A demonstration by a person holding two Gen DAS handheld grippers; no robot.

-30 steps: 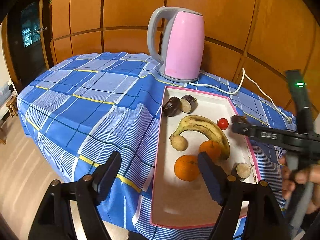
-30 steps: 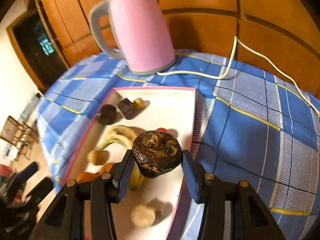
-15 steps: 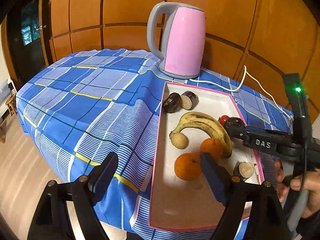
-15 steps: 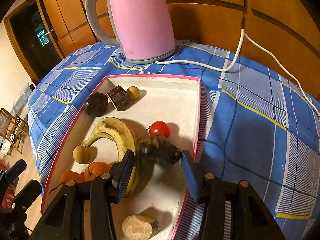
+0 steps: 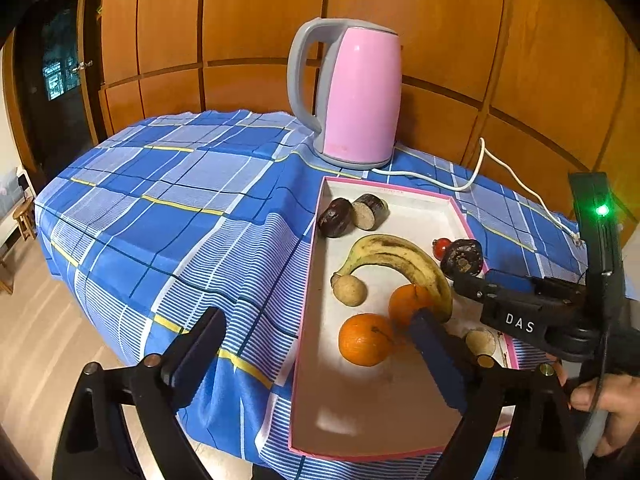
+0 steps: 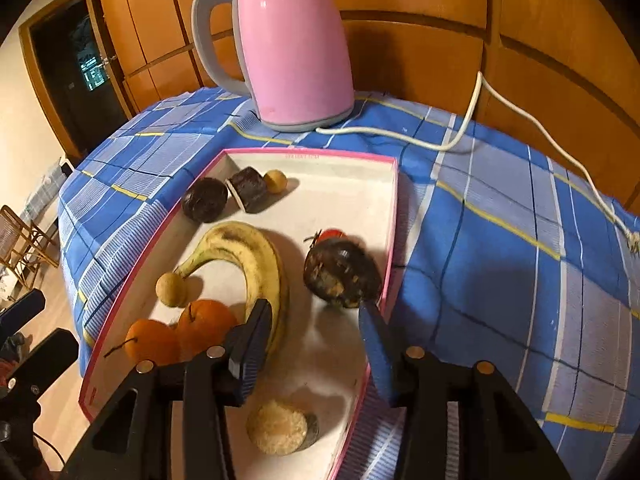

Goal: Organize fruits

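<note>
Resting in pink-rimmed tray [image 6: 394, 216] mid-frame, dark fruit [image 6: 340, 274] clear of right gripper [image 6: 316, 344], fingers apart, left gripper [image 5: 316, 356] jaws just widened, nothing between.

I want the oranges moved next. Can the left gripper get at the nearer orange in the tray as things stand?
Probably yes. The left gripper is open, and its fingers have just been opening with nothing between them. The nearer orange lies just ahead, its top and near side uncovered; a second orange crowds its far side.
</note>
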